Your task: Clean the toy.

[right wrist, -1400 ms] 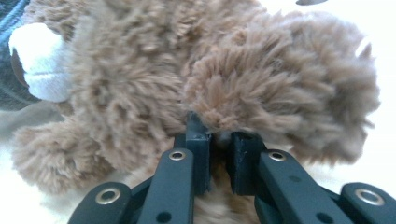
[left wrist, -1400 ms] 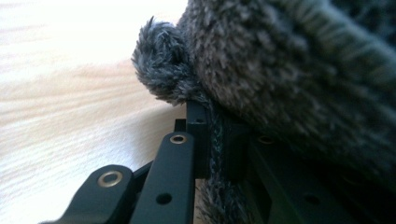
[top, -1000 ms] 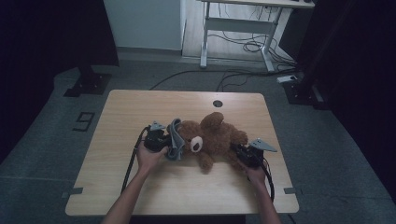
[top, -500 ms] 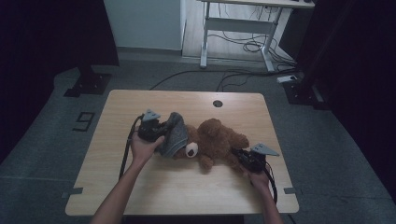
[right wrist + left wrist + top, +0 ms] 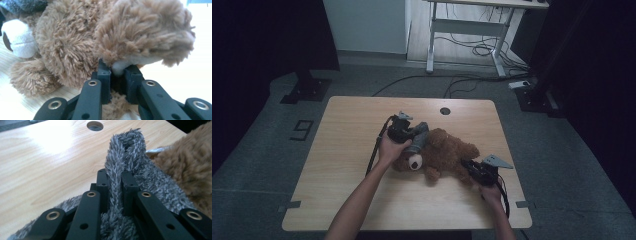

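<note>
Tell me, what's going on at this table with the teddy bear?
A person is working on a brown teddy bear lying on the table, with a hand-held gripper in each hand. The left gripper is clamped on a fold of grey fuzzy cloth at the bear's head. The right gripper pinches one of the bear's paws, holding the toy in place.
</note>
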A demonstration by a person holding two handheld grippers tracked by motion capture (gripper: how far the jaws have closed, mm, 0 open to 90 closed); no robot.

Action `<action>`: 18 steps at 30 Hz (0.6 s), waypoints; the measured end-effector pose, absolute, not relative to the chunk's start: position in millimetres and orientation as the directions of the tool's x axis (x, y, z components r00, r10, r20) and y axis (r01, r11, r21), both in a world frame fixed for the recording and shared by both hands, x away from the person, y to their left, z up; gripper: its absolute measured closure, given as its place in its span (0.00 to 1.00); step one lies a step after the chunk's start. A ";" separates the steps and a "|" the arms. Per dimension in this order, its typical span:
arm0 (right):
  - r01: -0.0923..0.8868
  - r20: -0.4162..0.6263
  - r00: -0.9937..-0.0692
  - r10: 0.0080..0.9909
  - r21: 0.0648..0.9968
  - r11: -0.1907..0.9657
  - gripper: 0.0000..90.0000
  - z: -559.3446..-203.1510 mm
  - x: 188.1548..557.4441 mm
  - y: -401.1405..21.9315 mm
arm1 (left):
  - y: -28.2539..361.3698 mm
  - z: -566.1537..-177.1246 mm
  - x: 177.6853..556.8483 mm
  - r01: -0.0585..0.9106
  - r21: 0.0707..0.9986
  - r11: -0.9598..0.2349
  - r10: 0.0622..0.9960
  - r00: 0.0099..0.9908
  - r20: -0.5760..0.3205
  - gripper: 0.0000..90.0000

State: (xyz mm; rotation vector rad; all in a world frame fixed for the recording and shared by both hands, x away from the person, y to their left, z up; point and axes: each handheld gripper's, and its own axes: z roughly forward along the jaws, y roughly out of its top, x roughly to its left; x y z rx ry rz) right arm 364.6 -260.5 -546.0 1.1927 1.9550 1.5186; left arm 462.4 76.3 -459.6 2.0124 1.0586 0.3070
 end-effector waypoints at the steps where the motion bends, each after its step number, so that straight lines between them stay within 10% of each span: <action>1: 0.384 0.193 -0.560 0.806 0.922 0.046 0.85 -545.9 364.4 -261.0 | 79.3 -460.0 459.1 0.575 0.760 -0.304 0.769 0.619 -0.161 0.89; 18: 0.428 0.309 -0.493 0.814 0.900 -0.082 0.48 -526.3 345.1 -287.7 | 99.1 -469.7 409.5 0.538 0.802 -0.260 0.763 0.623 -0.170 0.90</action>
